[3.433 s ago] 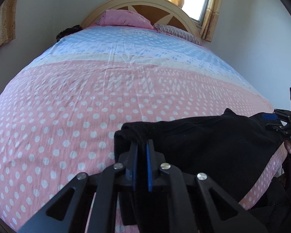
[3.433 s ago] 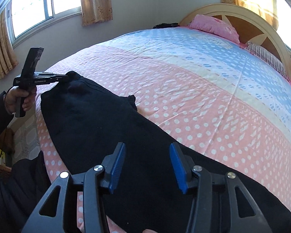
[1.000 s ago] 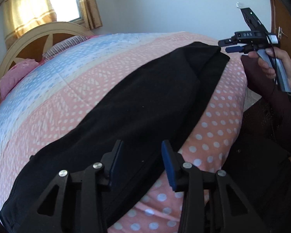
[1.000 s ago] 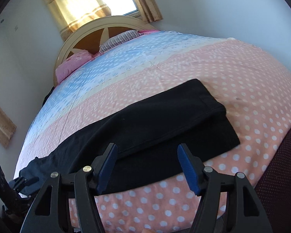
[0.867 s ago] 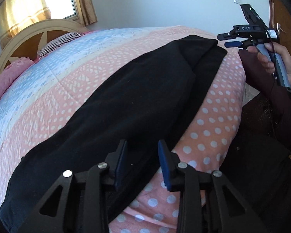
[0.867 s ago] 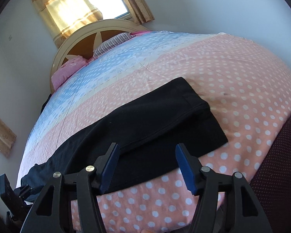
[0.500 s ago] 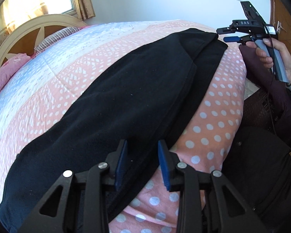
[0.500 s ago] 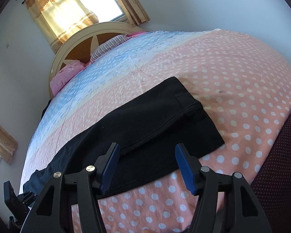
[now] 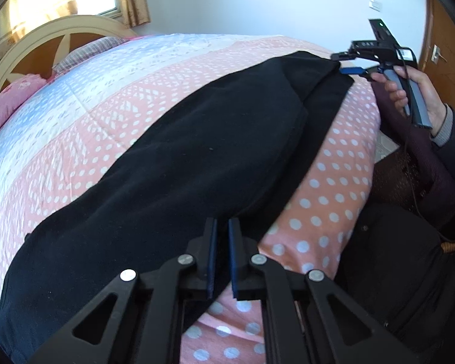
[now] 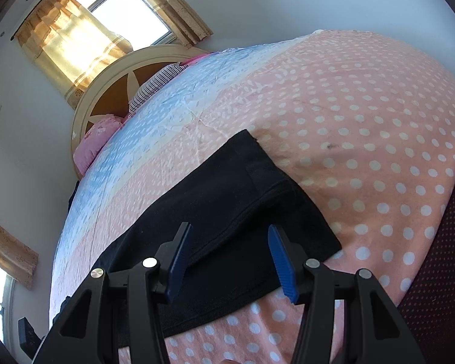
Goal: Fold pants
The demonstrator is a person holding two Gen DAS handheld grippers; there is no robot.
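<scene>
Half the pants (image 9: pixel 173 163) cropped, waistband unseen

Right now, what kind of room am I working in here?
Most likely a bedroom in a home. A wide bed under a polka-dot bedspread fills the view, with a curved headboard and pillows at its far end, and a curtained window behind it. Black pants lie spread on the bedspread.

Black pants (image 9: pixel 173 163) waist end cut off lower-left.
</scene>
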